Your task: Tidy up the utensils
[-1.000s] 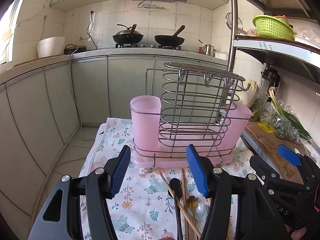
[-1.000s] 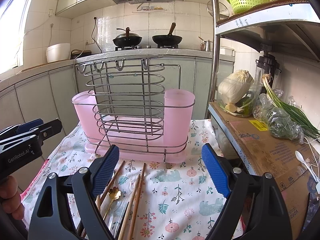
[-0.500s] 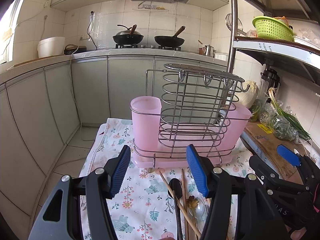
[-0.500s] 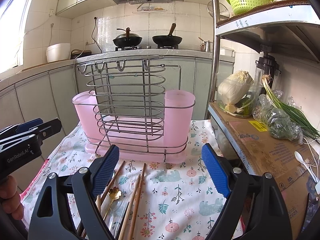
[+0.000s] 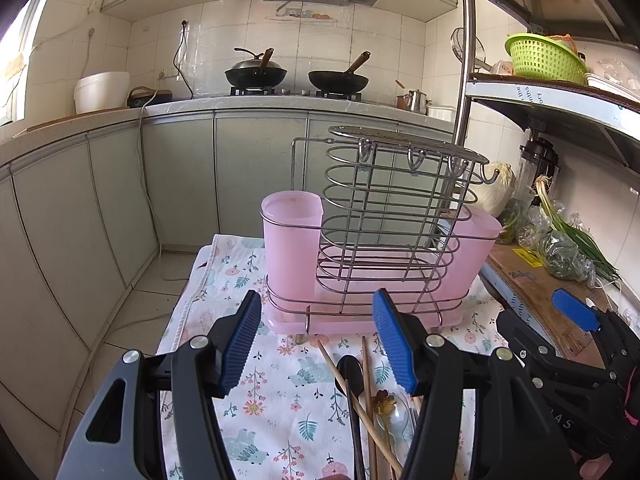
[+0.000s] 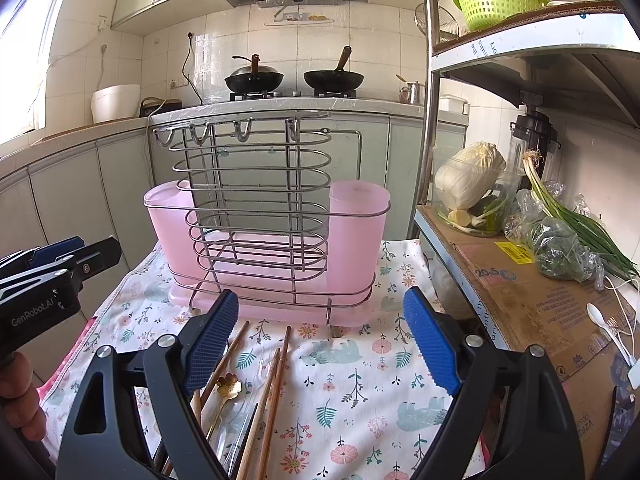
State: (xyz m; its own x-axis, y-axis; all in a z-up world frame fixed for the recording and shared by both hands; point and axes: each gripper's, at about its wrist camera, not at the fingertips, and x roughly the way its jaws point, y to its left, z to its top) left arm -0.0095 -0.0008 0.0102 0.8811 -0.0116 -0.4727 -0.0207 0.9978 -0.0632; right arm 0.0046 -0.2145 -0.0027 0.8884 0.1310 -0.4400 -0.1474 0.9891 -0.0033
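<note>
- Spreading over the small table, a floral cloth (image 6: 352, 368) carries everything in play, with grey kitchen cabinets (image 5: 180, 176) behind and a cardboard-covered shelf (image 6: 532, 292) of greens to the right.
- Standing upright at the far end of the cloth, the wire utensil rack (image 6: 256, 216) sits on a pink tray, with a pink cup (image 6: 358, 236) at its right end and a second pink holder (image 6: 168, 224) at its left.
- Held low over the near edge of the cloth, the right gripper (image 6: 320, 344) has its blue pads spread wide with nothing between them.
- Seen in its own camera, the left gripper (image 5: 316, 340) is likewise released, its pads apart and gripping nothing; a hand (image 6: 20, 396) shows beneath it in the right view.
- Lying loose on the cloth just in front of the rack, several wooden chopsticks (image 6: 276, 384) point roughly toward the tray.
- Among them rest a black spoon (image 5: 350, 372) and a gold spoon (image 6: 228, 386) with a flower-shaped end, both flat on the cloth.
</note>
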